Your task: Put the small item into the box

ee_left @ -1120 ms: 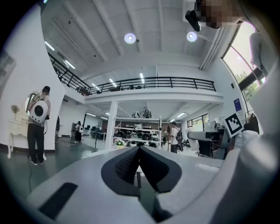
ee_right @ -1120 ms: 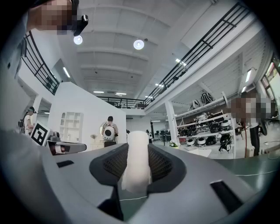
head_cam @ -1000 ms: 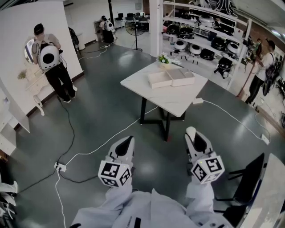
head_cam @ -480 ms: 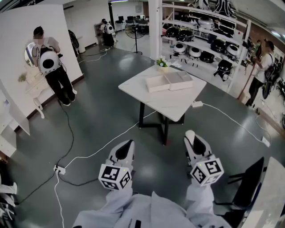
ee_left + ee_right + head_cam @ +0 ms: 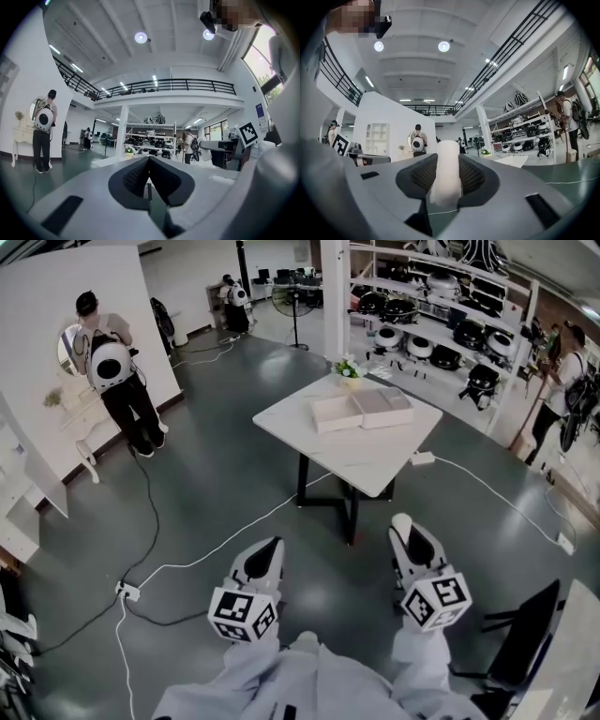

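A white table [image 5: 375,460] stands ahead on the grey floor. On it lies an open white box [image 5: 361,410], its lid folded out flat beside it, next to a small flower pot [image 5: 349,367]. Both grippers are held low in front of me, well short of the table. My right gripper [image 5: 404,522] [image 5: 447,157] is shut on a small white cylindrical item [image 5: 446,173] that stands upright between its pads. My left gripper [image 5: 271,545] [image 5: 149,160] is shut, with its pads together and nothing between them.
White cables and a power strip [image 5: 128,592] lie on the floor to the left. A black chair [image 5: 525,629] stands at the right. A person with a white backpack [image 5: 114,381] faces the left wall. Shelves [image 5: 441,306] and another person [image 5: 561,381] are behind the table.
The head view has shifted slightly. Both grippers keep the same pose, and the white item stays in the right one.
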### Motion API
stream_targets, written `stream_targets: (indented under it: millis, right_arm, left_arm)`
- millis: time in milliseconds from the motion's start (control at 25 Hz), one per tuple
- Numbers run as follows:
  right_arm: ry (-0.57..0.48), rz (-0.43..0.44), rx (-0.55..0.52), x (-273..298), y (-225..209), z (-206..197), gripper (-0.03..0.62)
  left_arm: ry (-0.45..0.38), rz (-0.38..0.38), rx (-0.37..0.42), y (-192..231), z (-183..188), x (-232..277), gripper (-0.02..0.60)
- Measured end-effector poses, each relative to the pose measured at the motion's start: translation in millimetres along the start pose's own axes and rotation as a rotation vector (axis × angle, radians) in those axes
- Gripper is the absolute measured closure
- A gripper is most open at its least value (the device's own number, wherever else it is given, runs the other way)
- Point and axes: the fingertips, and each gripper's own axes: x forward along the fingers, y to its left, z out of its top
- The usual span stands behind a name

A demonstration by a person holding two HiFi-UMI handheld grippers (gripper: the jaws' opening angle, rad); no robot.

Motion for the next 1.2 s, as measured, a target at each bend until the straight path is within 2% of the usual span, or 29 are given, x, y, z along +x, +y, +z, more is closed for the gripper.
stream_targets:
  millis: [480,1200]
  right_arm:
    - [0.042,-0.006,0.033,51,-32,-26,0.474]
    - [0.060,-0.043,0.030,196,-81,-31,0.474]
  left_arm:
    - [0.041,-0.017,-0.014,21,-16,55,0.584]
    - [0.036,-0.050,-0.037,124,-9,186,0.584]
